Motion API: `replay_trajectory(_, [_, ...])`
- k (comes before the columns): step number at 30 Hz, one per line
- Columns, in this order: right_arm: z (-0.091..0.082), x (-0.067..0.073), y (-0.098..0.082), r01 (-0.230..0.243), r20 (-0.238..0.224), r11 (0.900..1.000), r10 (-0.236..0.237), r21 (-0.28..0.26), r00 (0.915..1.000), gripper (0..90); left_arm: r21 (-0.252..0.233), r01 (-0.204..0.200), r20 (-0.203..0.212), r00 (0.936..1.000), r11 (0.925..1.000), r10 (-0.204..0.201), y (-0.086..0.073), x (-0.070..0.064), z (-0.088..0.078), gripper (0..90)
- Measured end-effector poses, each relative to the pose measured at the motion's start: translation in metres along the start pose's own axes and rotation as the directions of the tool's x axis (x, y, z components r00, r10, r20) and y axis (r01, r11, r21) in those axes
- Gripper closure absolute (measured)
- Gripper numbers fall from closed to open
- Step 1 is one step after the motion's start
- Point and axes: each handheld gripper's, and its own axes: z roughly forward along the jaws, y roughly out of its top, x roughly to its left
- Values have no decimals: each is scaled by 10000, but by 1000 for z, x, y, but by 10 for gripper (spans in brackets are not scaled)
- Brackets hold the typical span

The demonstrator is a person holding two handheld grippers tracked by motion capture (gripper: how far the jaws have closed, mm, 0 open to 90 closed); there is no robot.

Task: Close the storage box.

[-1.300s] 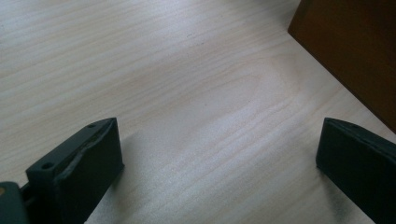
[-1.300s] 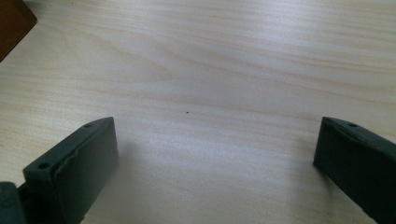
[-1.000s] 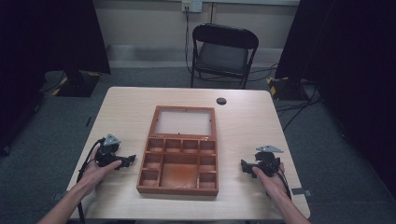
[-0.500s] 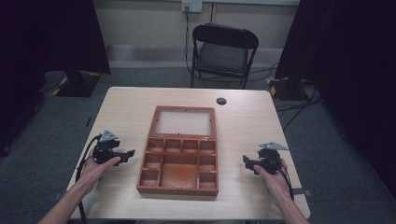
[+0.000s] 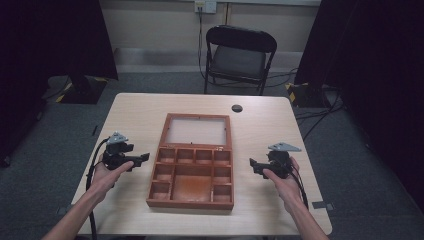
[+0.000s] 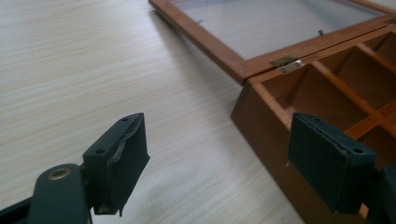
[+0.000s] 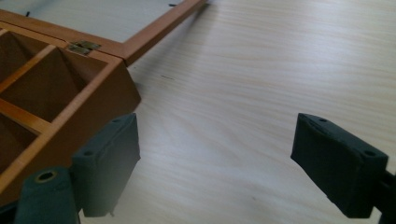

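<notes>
An open wooden compartment box (image 5: 192, 172) lies in the middle of the table, its glass-paned lid (image 5: 197, 131) folded flat away from me. The compartments look empty. My left gripper (image 5: 141, 159) rests on the table just left of the box, jaws open and pointed at its left wall. In the left gripper view the box corner (image 6: 261, 109) and a brass hinge (image 6: 286, 63) show between the open pads. My right gripper (image 5: 253, 166) sits right of the box, open, with nothing in it. The box's right wall (image 7: 70, 121) shows by its left pad.
A light wooden table (image 5: 135, 112) carries the box. A small black round object (image 5: 237, 108) lies near the far edge. A black folding chair (image 5: 239, 55) stands behind the table. Cables trail from both grippers toward me.
Both grippers have drifted slightly outward and toward me, away from the box walls. The box has not moved.
</notes>
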Motion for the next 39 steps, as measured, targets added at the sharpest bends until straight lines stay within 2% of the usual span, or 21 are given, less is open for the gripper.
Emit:
replay_trajectory(3, [7, 7, 9, 141, -220, 9999, -142, -62, 9997, 202, 397, -81, 244, 9997, 9992, 71, 6, 0, 3, 200])
replay_trajectory(6, [16, 14, 17, 215, -395, 9997, -218, -67, 9990, 189, -201, 70, -70, 10000, 9998, -71, 13, -1, 3, 205])
replay_trajectory(9, [23, 19, 27, 122, -556, 9997, -134, -218, 9984, 185, 16, 154, 160, 9998, 9999, -155, 21, 0, 8, 210])
replay_trajectory(11, [27, 22, 37, 202, -734, 9996, -217, -202, 9971, 176, -68, 124, 129, 9998, 9999, -123, 24, 0, 10, 211])
replay_trajectory(12, [29, 23, 41, 201, -798, 9995, -219, -232, 9966, 178, -304, 375, 22, 9993, 9988, -375, 27, -1, 12, 214])
replay_trajectory(13, [29, 23, 45, 210, -905, 9995, -233, -255, 9956, 182, -189, 436, 239, 9988, 9989, -432, 30, -2, 12, 214])
replay_trajectory(14, [30, 24, 52, 317, -969, 9991, -343, -282, 9947, 181, -189, 436, 239, 9988, 9989, -432, 30, -2, 12, 213])
replay_trajectory(16, [32, 24, 60, 442, -996, 9983, -479, -385, 9939, 183, -288, 168, 128, 9998, 9994, -165, 38, -4, 12, 214])
replay_trajectory(19, [37, 24, 73, 315, -1104, 9983, -368, -492, 9932, 182, -367, 217, 179, 9996, 9991, -210, 46, -2, 16, 214])
replay_trajectory(22, [47, 28, 80, 334, -1220, 9981, -395, -510, 9917, 178, -240, 265, 232, 9994, 9994, -259, 52, -1, 28, 214])
replay_trajectory(26, [64, 32, 86, 315, -1314, 9986, -369, -428, 9906, 176, -64, 464, 286, 9985, 9989, -462, 56, 1, 50, 214])
replay_trajectory(29, [77, 33, 85, 299, -1288, 9993, -326, -228, 9911, 176, 159, 586, 559, 9967, 9982, -594, 58, 1, 64, 214])
replay_trajectory(31, [85, 34, 82, 314, -1290, 9995, -314, -20, 9911, 174, 298, 620, 589, 9962, 9976, -637, 57, 2, 71, 213])
replay_trajectory(32, [89, 34, 80, 342, -1328, 9993, -322, 126, 9906, 170, 358, 671, 648, 9955, 9971, -693, 56, 2, 74, 213])
replay_trajectory(39, [101, 36, 75, 175, -1602, 9994, -127, 287, 9870, 151, 639, 828, 890, 9921, 9945, -883, 52, 2, 83, 213])
